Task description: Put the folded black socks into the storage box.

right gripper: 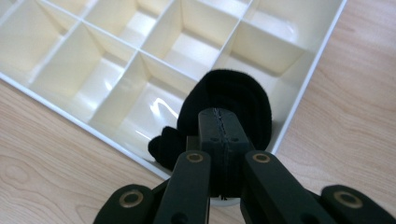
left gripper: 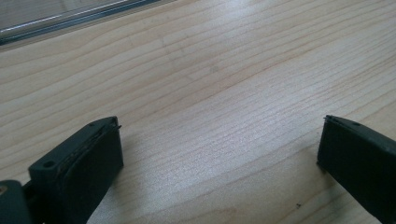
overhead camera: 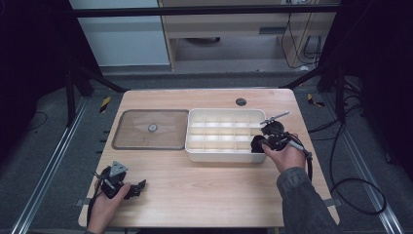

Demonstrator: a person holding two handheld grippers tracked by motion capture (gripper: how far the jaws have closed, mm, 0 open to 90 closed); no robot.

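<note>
Wooden table (overhead camera: 204,190). My right gripper (right gripper: 219,122) clamps a black cloth roll (right gripper: 224,105) over the white divided tray's (overhead camera: 195,146) corner compartment. Left gripper (overhead camera: 139,186) rests agape.

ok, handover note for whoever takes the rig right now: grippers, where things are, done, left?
Right hand-held gripper: shut on a black roll of soft strap, held over the near right corner compartment of the white divided tray.
Left hand-held gripper: open, holding nothing, low over the table at the near left.
Clear lid lies flat, left of the tray.
Done: roll gripped at the tray.
Left: probably placing the roll in a compartment; the visible compartments look empty.
</note>
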